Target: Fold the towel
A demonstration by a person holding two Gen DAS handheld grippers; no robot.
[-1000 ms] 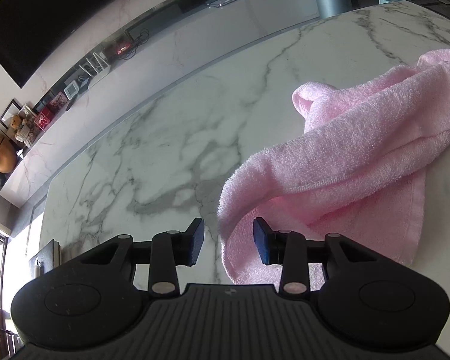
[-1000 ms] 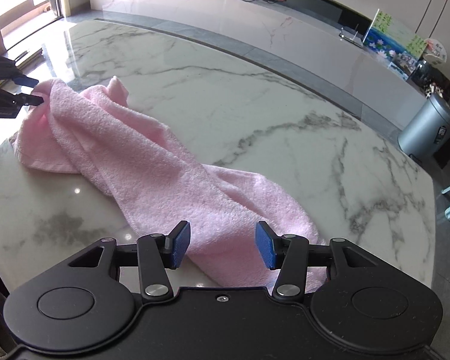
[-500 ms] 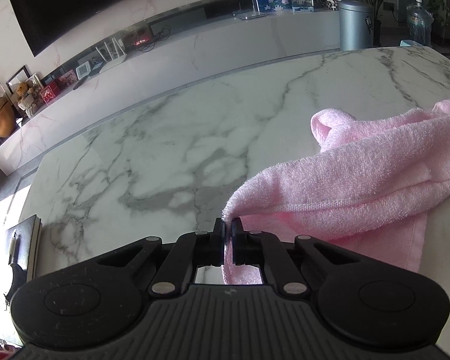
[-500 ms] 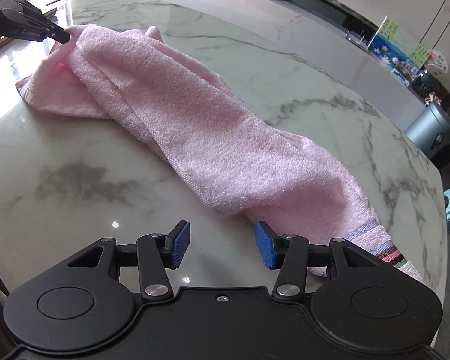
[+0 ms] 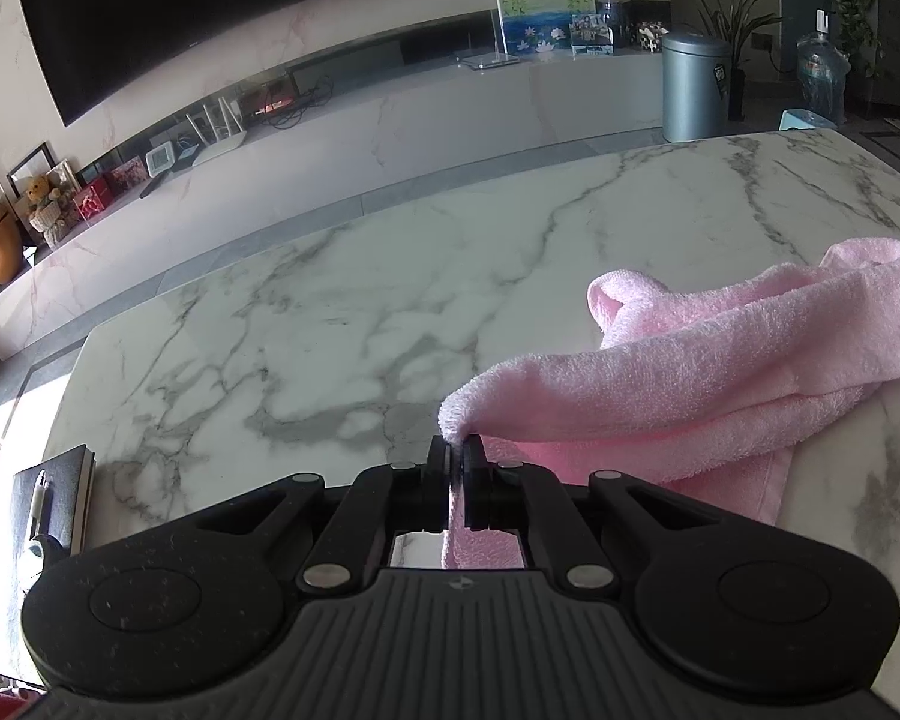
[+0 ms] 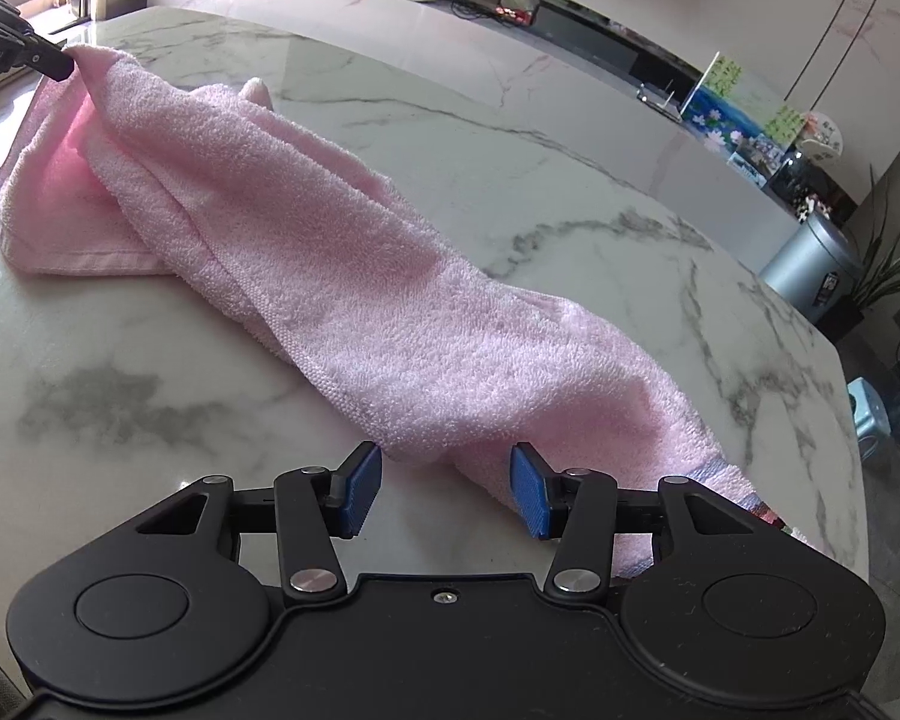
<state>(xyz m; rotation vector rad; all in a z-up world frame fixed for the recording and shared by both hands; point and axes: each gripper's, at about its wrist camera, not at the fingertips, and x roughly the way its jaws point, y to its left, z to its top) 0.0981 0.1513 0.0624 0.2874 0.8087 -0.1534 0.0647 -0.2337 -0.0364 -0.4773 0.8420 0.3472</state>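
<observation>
Pinching one corner of the pink towel (image 5: 720,372), left hand-held gripper (image 5: 457,459) lifts it off the marble tabletop (image 5: 360,300), likely to spread it. Right hand-held gripper (image 6: 444,489) spread, straddling the near bunched end, not gripping.

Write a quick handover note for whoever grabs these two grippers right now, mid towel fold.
Left gripper: shut on one end of the pink towel, lifting that end slightly.
Right gripper: open, jaws apart at the towel's near, striped end, holding nothing.
Towel: bunched lengthwise in a long roll across the marble table, not spread flat.
Done: one end grasped.
Left: grip the striped end with the right, spread the towel out, then fold.
</observation>
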